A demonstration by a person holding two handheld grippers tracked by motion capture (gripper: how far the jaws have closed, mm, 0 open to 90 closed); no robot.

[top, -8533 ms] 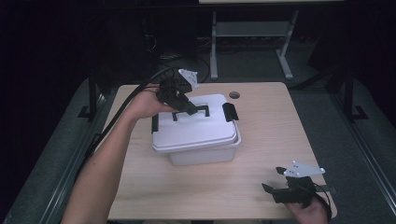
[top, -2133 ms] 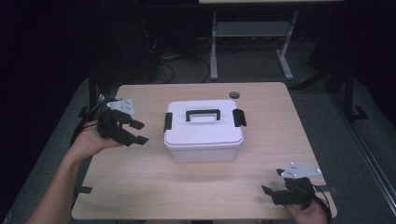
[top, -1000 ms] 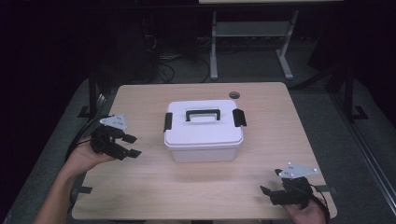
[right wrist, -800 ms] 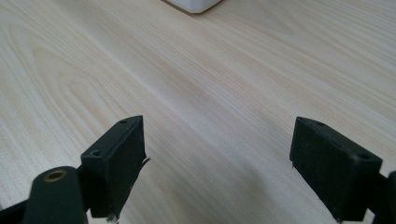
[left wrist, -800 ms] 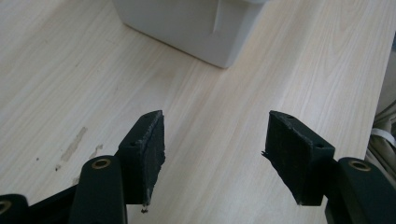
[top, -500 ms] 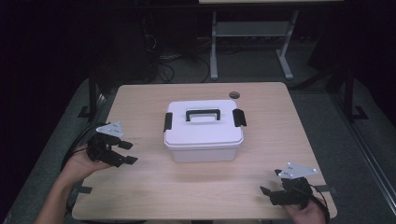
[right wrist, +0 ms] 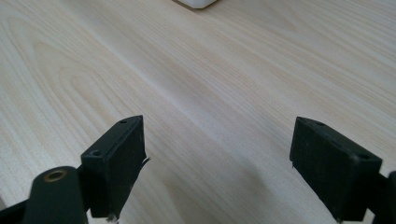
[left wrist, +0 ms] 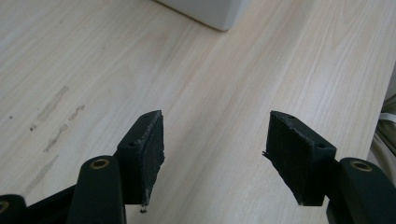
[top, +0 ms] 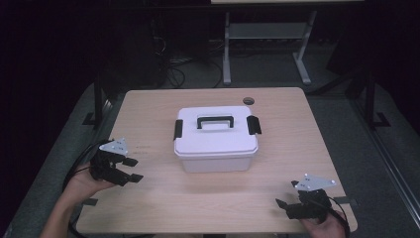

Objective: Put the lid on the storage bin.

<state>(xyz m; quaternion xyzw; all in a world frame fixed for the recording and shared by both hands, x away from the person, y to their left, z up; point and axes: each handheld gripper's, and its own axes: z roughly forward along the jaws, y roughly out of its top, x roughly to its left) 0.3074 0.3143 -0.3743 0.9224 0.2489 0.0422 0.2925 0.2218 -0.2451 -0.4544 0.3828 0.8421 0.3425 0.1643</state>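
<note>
At the left of the table (top: 148,106), near its left edge, my left gripper (top: 130,169) hung low over the bare wood with its jaws spread wide and nothing between them. Through the left gripper view its two black pads (left wrist: 147,154) framed only wood grain and a few faint smudges, with a white corner of the box (left wrist: 212,11) showing at the far end of that view.

In the middle of the table, a little toward the far side, sat the white box (top: 216,141). Its lid (top: 215,130) lay flat and square on top, the black handle (top: 215,120) was folded across the middle of the lid, and a black clasp (top: 178,129) sat at each short end. From above, both clasps looked folded against the box, so I judged the lid was on and latched, though the high view was too small for me to be sure each clasp had snapped home.

At the right, by the near right corner, my right gripper (top: 286,208) rested close to the table, jaws likewise wide apart and empty, well away from the box.

With both grippers clear of the box and holding nothing, I judged the work on it essentially finished; nothing plainly remained beyond perhaps checking the clasps.
</note>
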